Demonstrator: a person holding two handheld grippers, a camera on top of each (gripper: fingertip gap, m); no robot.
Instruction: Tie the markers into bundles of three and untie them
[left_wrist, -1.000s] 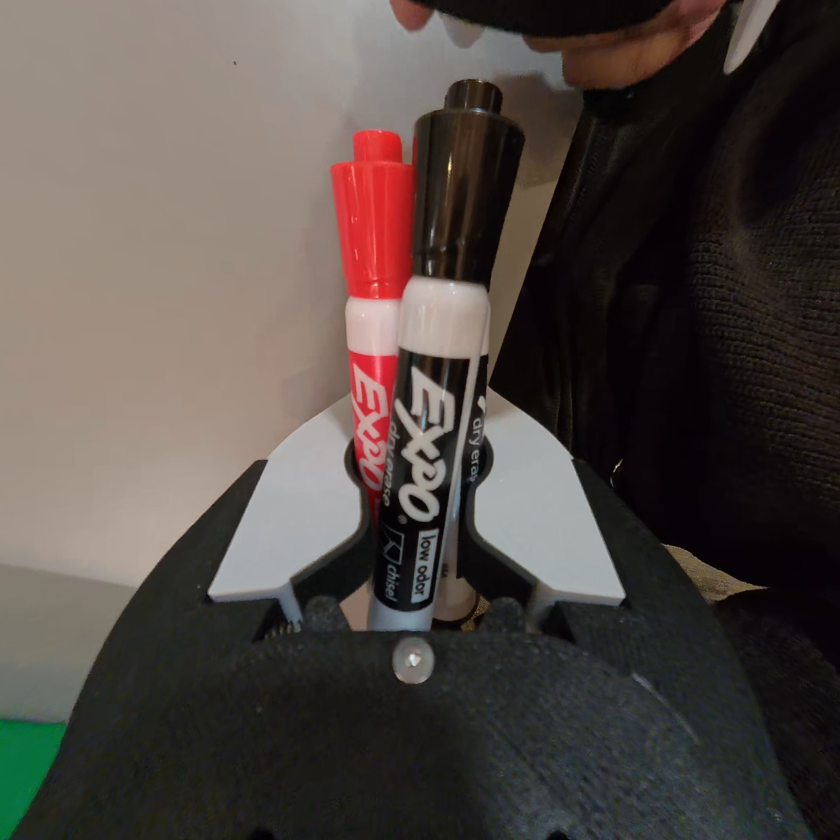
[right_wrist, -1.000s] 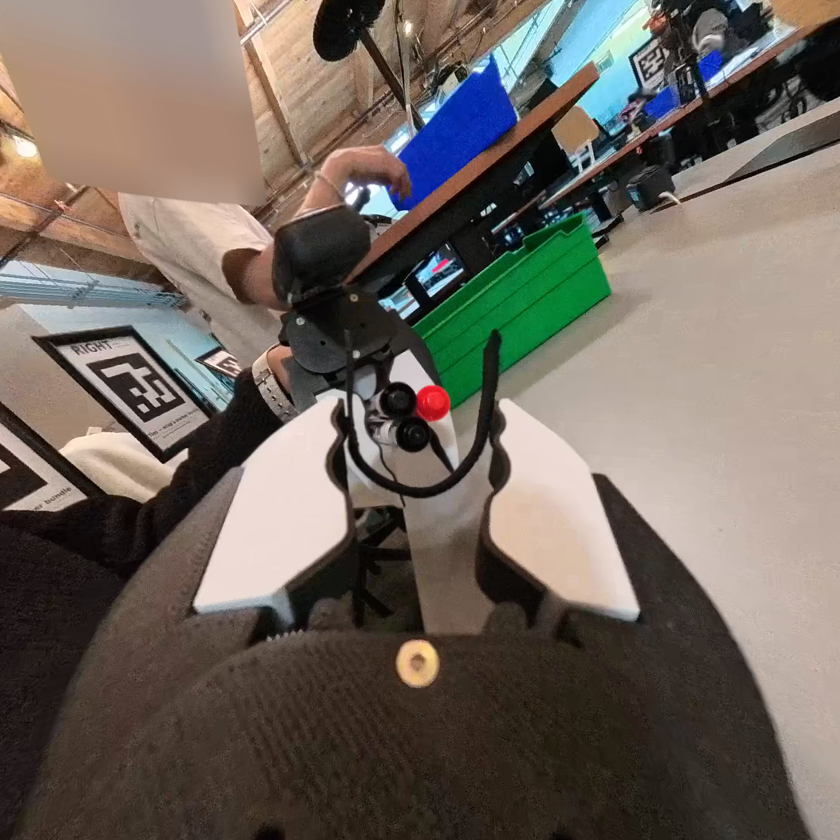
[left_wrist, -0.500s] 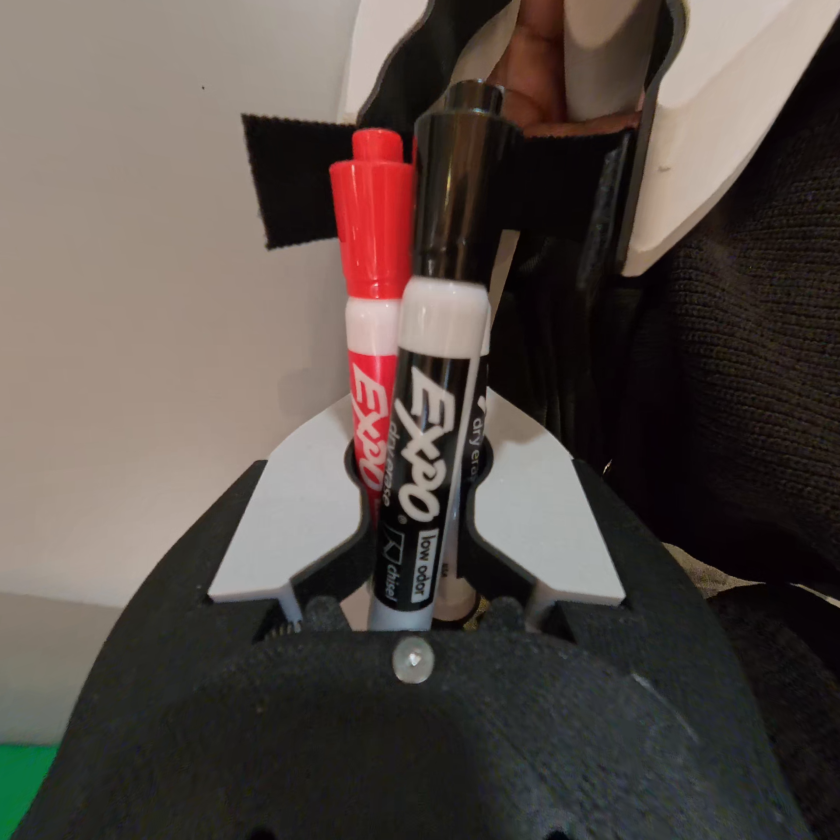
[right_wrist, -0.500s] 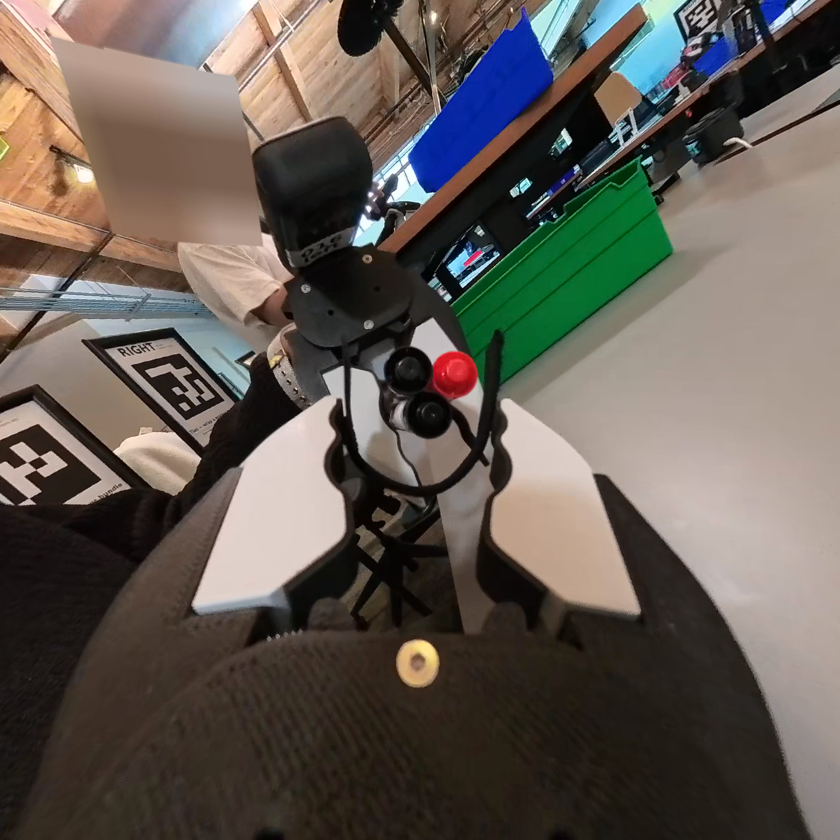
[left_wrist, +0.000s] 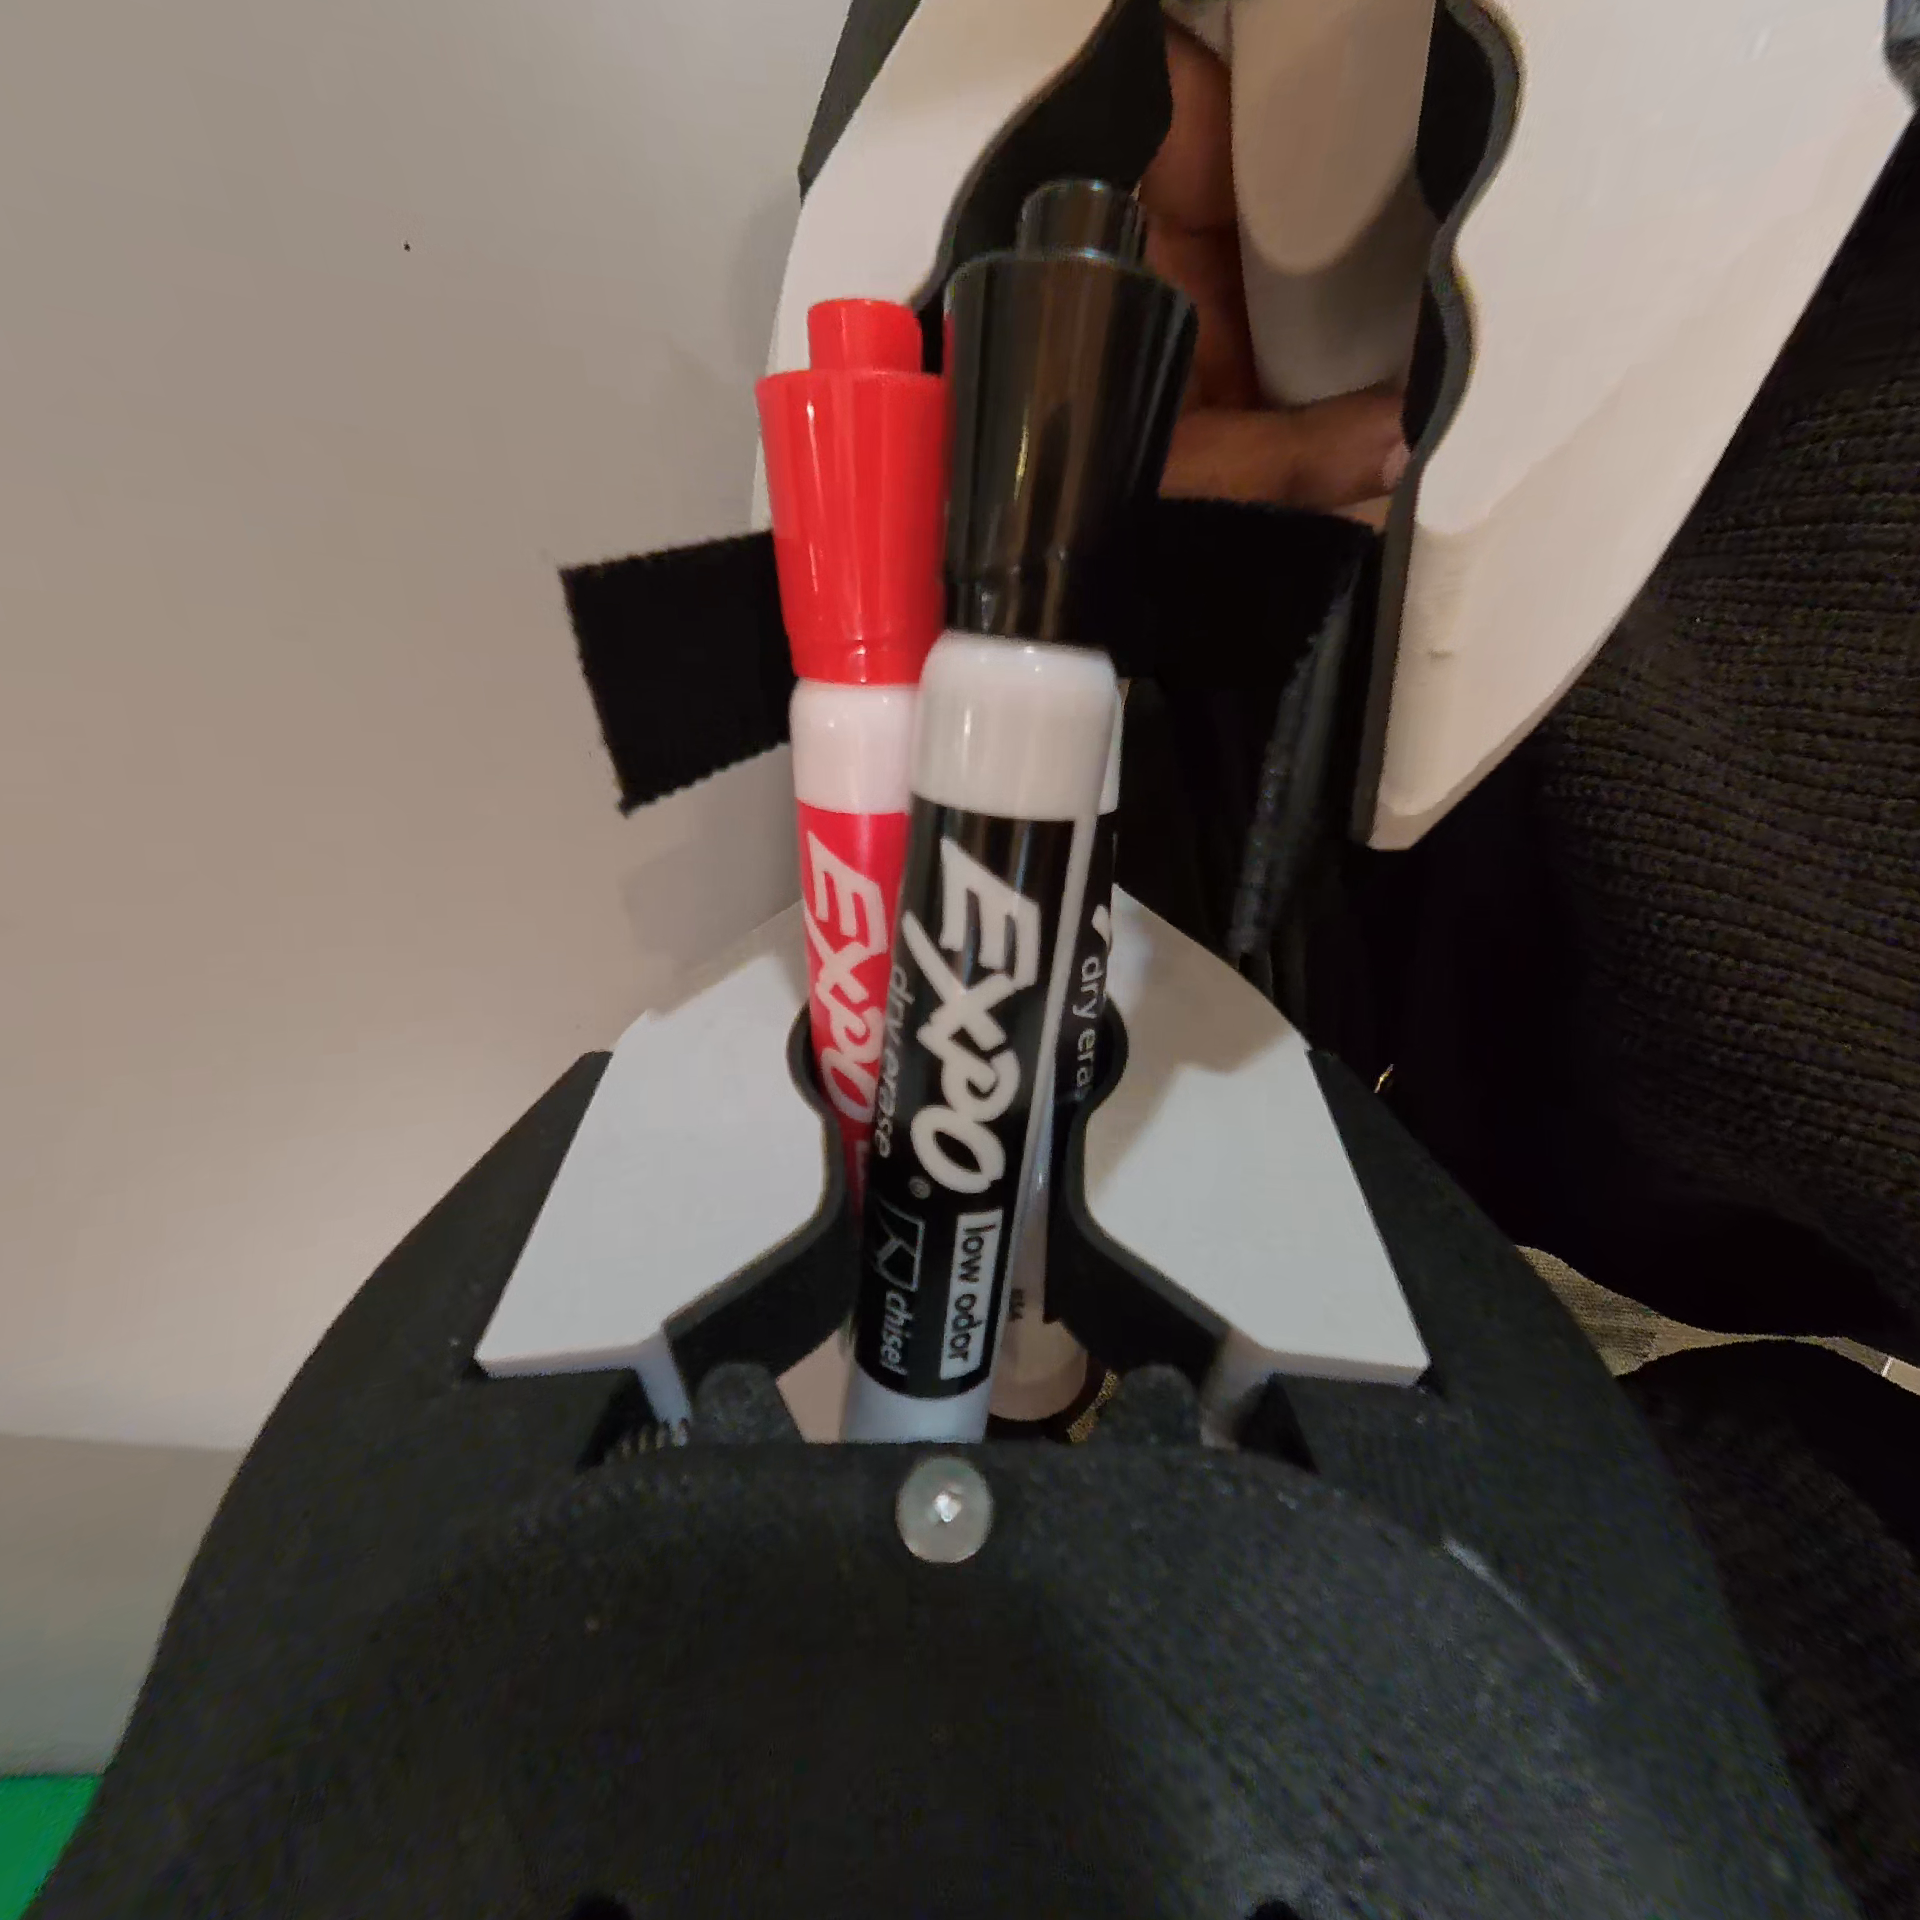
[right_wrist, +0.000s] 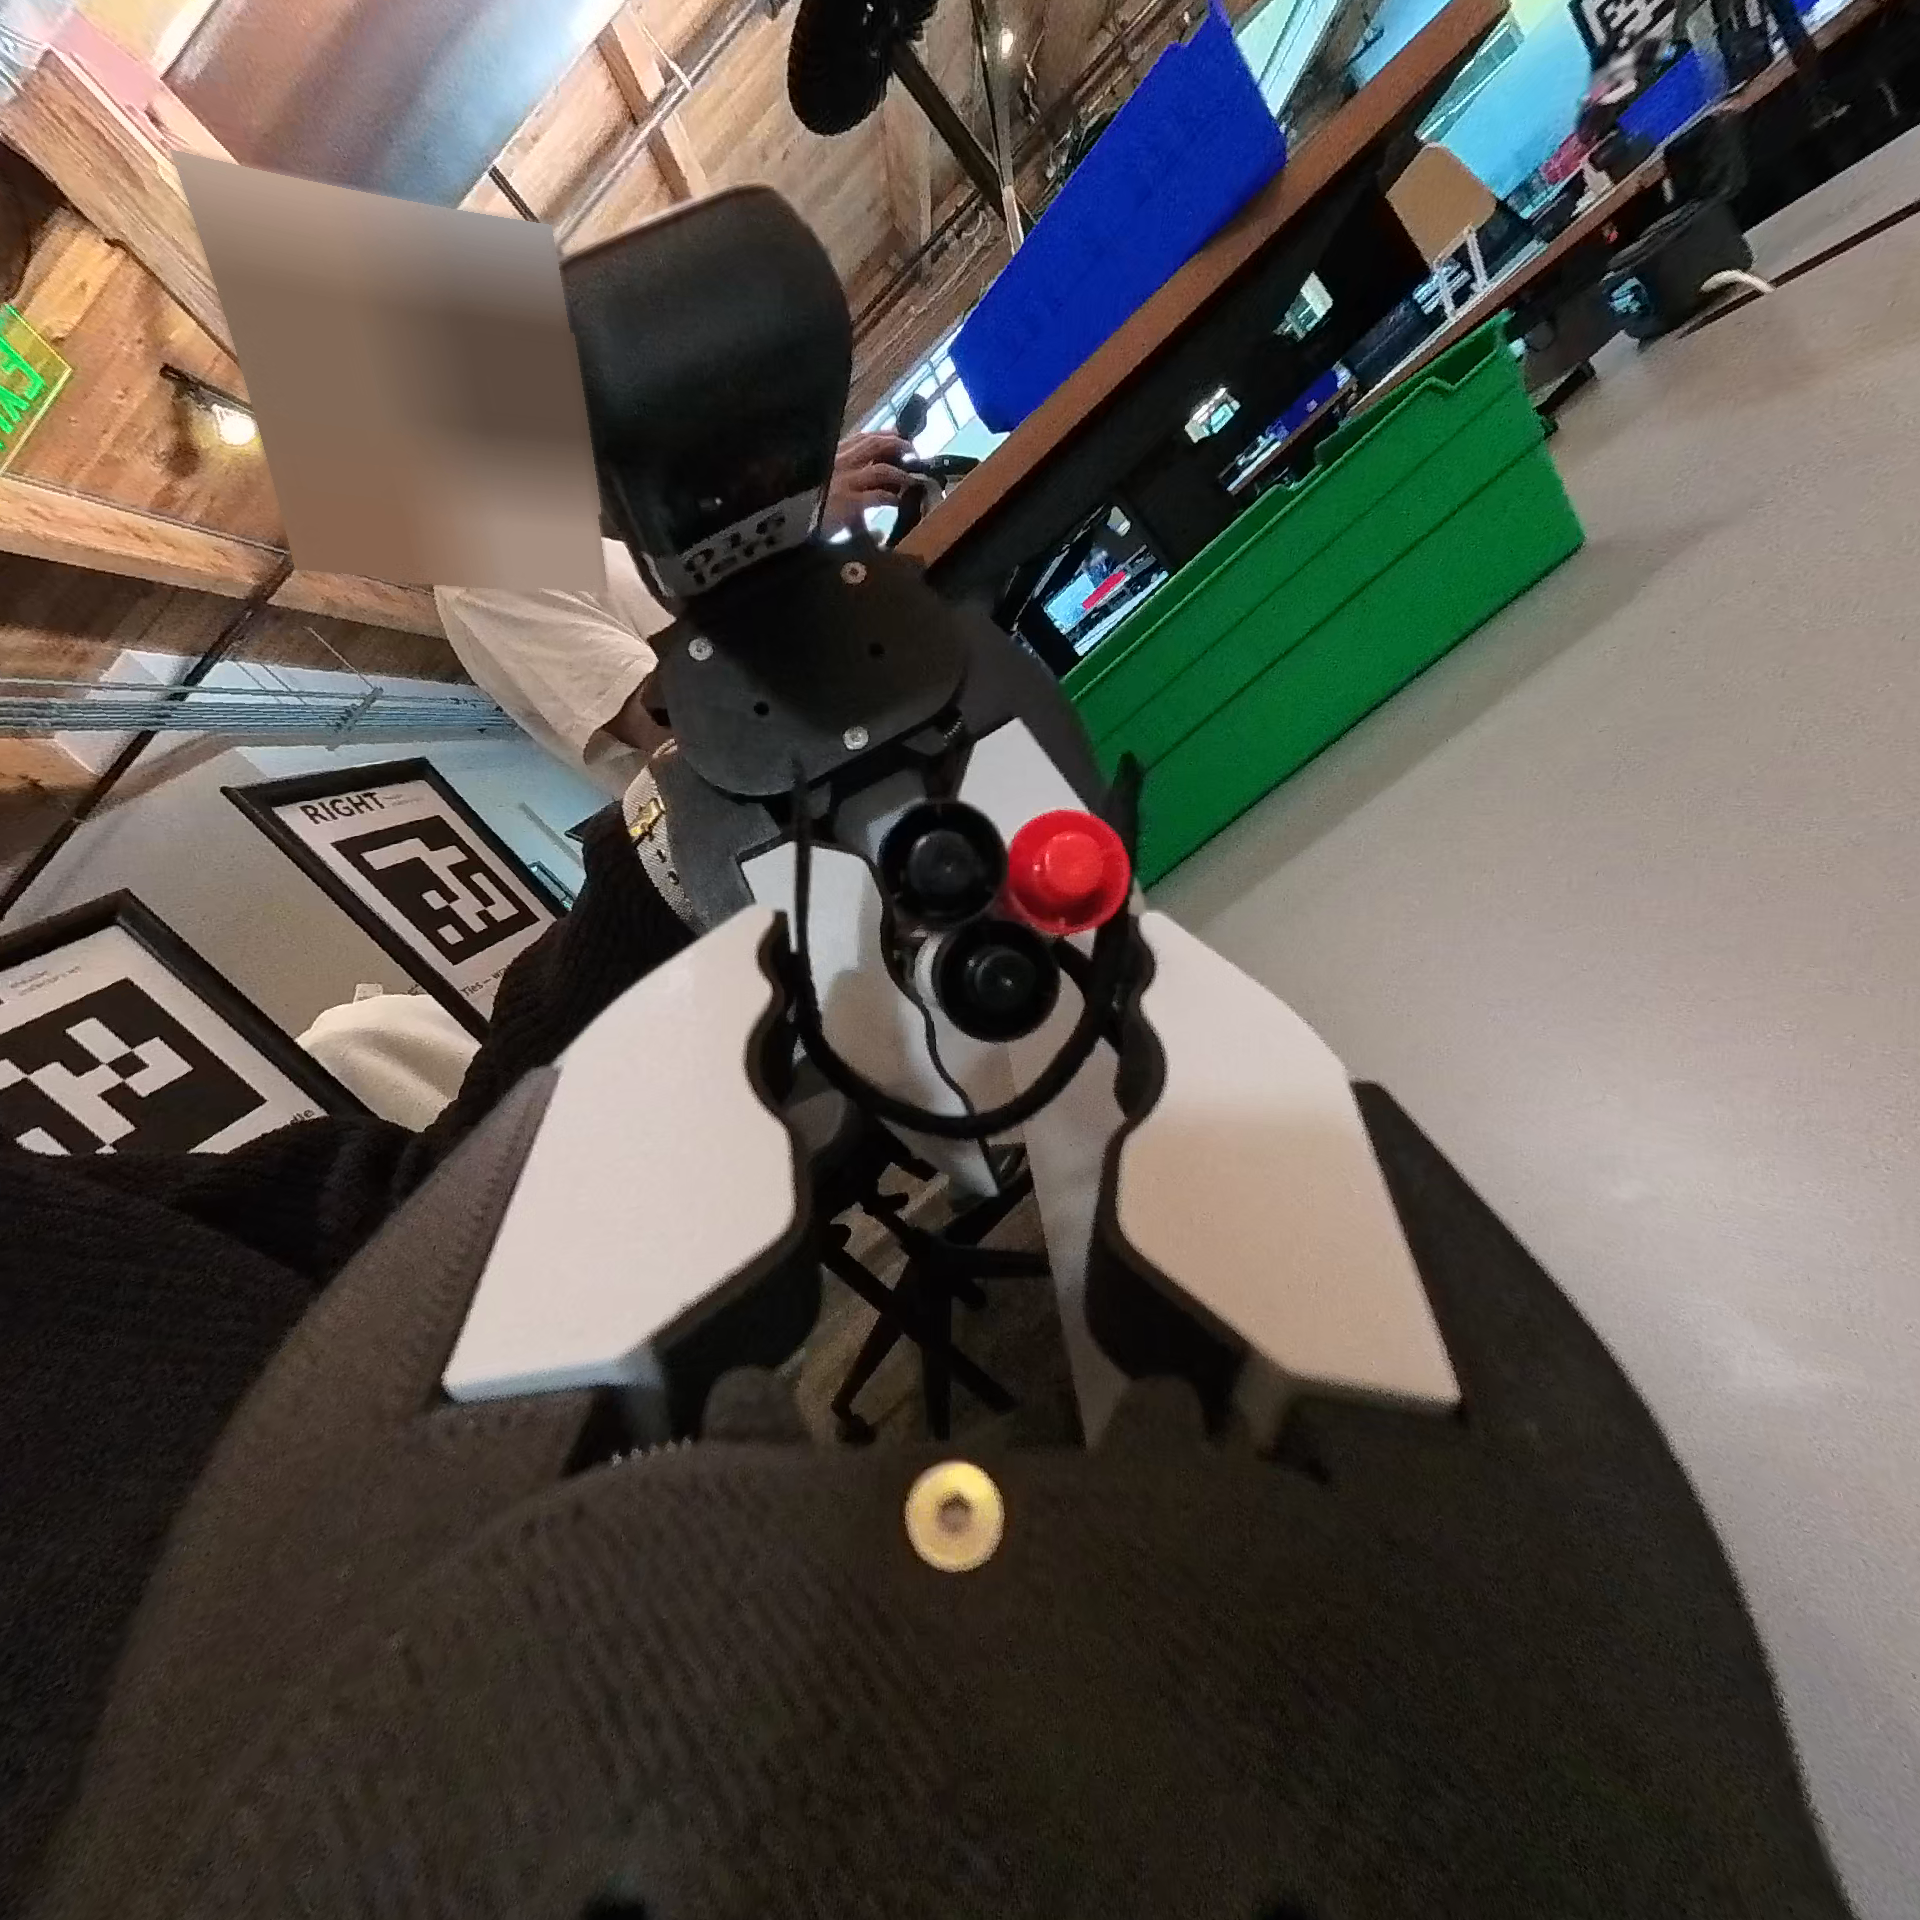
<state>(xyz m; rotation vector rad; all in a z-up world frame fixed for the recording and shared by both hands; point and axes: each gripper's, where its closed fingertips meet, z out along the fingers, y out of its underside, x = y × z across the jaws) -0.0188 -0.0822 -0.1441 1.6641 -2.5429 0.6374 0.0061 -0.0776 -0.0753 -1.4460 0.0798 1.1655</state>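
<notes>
My left gripper (left_wrist: 958, 1023) is shut on three markers standing caps up: a red one (left_wrist: 852, 520), a black one (left_wrist: 1060, 436) and a third, mostly hidden behind them (left_wrist: 1091, 997). The right gripper's white fingers (left_wrist: 1558, 416) reach over the caps from above. A black strap (left_wrist: 675, 686) runs behind the markers, with one end free at the left. In the right wrist view my right gripper (right_wrist: 956, 935) is open, and the strap (right_wrist: 966, 1122) hangs in a U between its fingertips. The red cap (right_wrist: 1070, 871) and two black caps (right_wrist: 940, 862) point at the camera just beyond the loop.
Stacked green bins (right_wrist: 1351, 623) stand on the grey table (right_wrist: 1610, 987) to the right. Framed black-and-white code boards (right_wrist: 426, 862) lean at the left. A person in a white shirt (right_wrist: 540, 644) stands behind. A black knit sleeve (left_wrist: 1662, 935) fills the right of the left wrist view. My hands' fingertips stand some 7 cm from each other.
The right gripper has come in toward the markers with the strap. The strap has dropped from above the caps to behind them. The left gripper has kept still.
</notes>
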